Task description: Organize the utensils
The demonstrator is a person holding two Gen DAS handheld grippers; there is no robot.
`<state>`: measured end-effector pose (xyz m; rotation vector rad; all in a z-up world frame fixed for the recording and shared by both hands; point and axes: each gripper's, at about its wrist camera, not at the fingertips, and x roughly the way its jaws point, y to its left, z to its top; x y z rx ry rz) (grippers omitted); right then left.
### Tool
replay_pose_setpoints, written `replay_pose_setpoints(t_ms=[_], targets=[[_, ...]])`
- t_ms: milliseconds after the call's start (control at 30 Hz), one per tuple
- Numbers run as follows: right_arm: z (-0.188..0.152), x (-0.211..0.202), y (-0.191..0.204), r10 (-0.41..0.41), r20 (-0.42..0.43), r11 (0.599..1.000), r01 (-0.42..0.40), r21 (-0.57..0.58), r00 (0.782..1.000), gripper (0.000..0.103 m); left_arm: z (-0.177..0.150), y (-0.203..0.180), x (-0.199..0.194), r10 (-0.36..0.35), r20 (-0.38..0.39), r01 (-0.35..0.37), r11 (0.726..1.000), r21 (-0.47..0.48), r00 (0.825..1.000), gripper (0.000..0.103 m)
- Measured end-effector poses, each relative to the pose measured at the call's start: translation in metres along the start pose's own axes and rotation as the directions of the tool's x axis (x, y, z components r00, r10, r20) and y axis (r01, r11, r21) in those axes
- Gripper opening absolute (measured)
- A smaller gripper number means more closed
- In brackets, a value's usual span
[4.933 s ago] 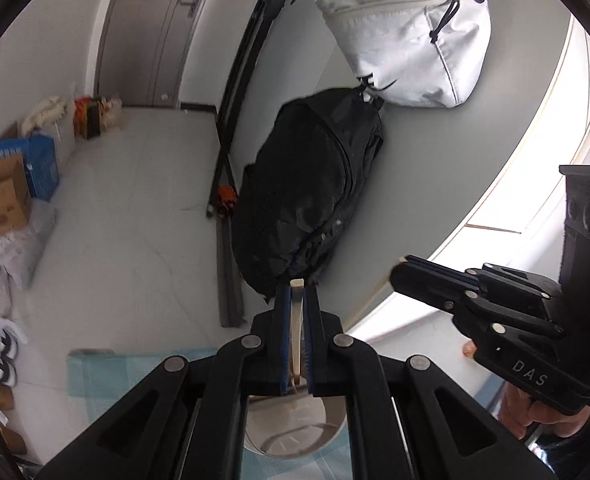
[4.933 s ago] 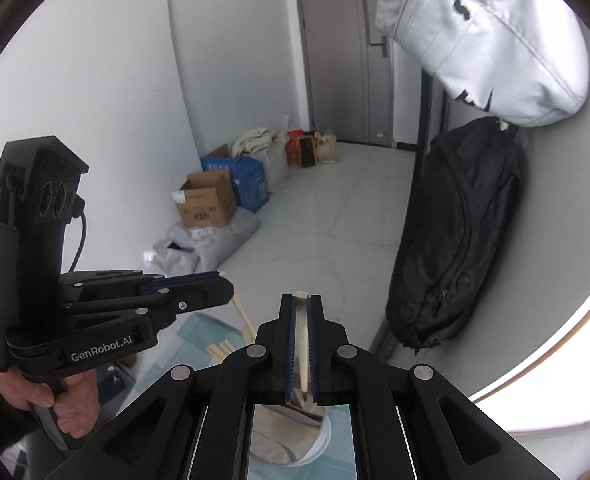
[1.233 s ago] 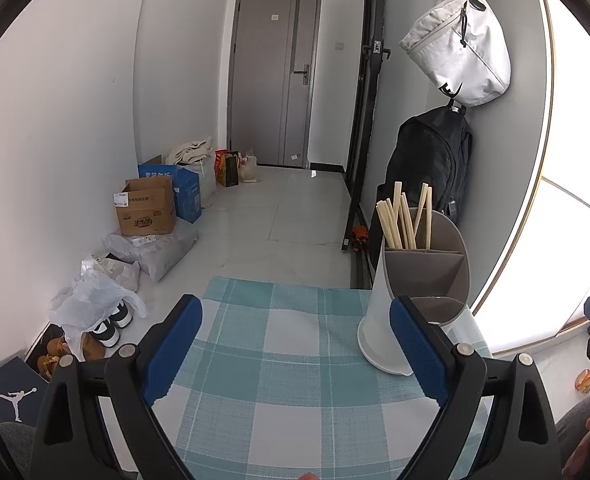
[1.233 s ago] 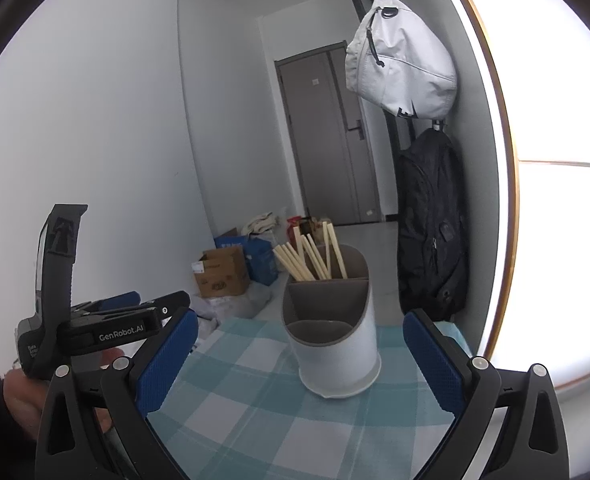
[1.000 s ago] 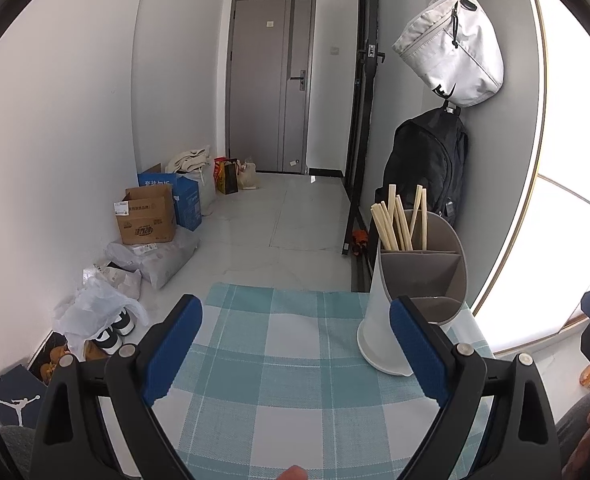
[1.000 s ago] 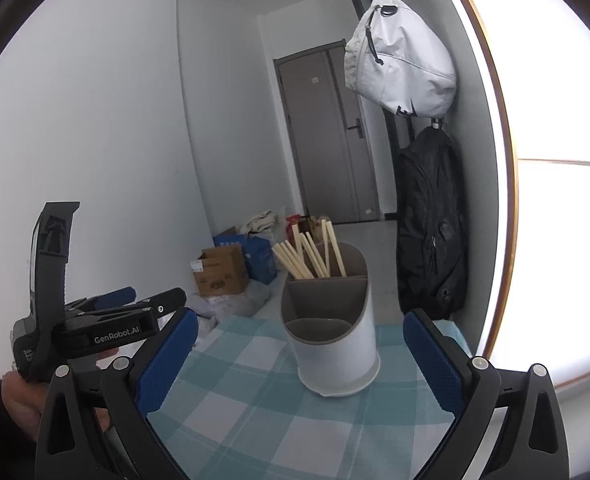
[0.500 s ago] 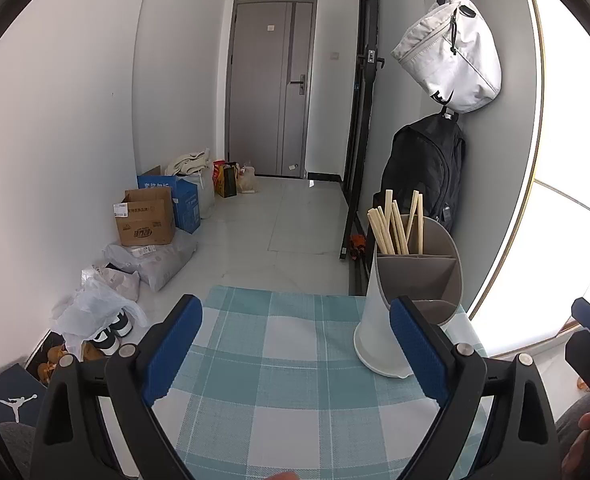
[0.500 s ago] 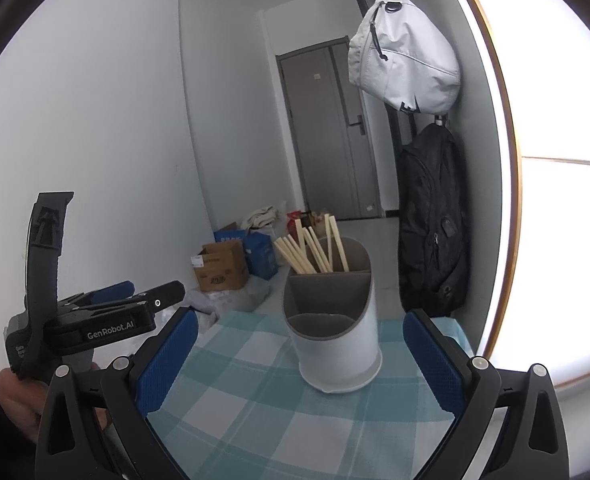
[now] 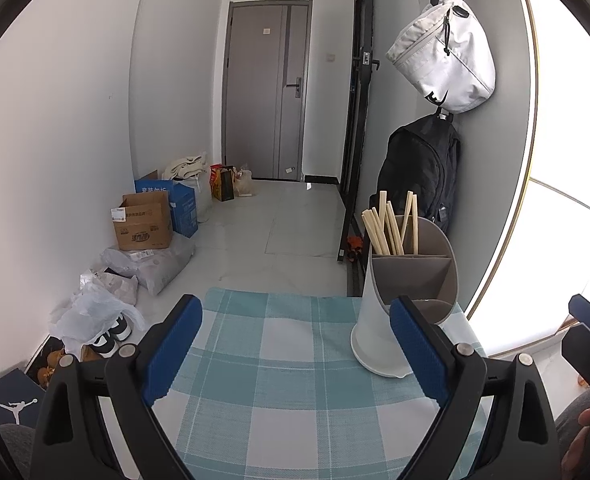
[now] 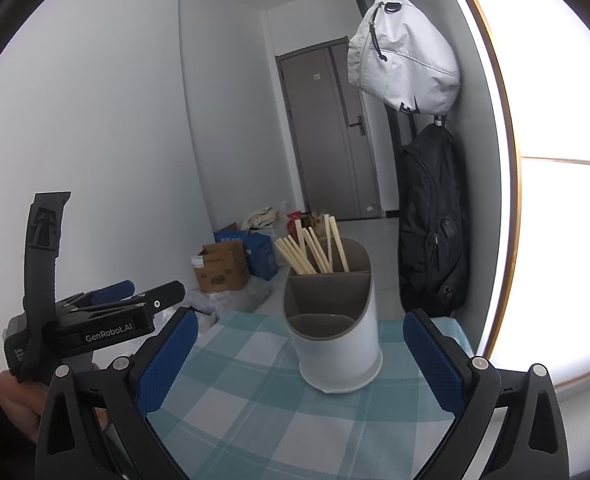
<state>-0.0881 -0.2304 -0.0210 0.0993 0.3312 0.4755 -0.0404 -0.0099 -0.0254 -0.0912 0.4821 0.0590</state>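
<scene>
Left wrist view: the left gripper [image 9: 295, 344] hangs released, jaws spread wide over the checked cloth [image 9: 279, 392], grasping nothing. Right of centre stands the utensil holder [image 9: 405, 312], with the chopsticks [image 9: 391, 224] upright in its rear compartment. Right wrist view: the right gripper [image 10: 299, 360] is likewise spread and empty. Chopsticks look light, stiff and smooth, likely to slip; best pinched mid-shaft. Holder probably tips easily.
</scene>
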Motion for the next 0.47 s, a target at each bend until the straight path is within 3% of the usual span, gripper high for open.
replay_pose_setpoints(t_ms=[467], targets=[[-0.0017,0.0016,-0.0005,0.004,-0.008,1.0,-0.004,0.006,1.0,0.103,-0.0017,-0.0014,0.0047,0.003,-0.006,-0.002,1.0,0.009,1.0,0.092]])
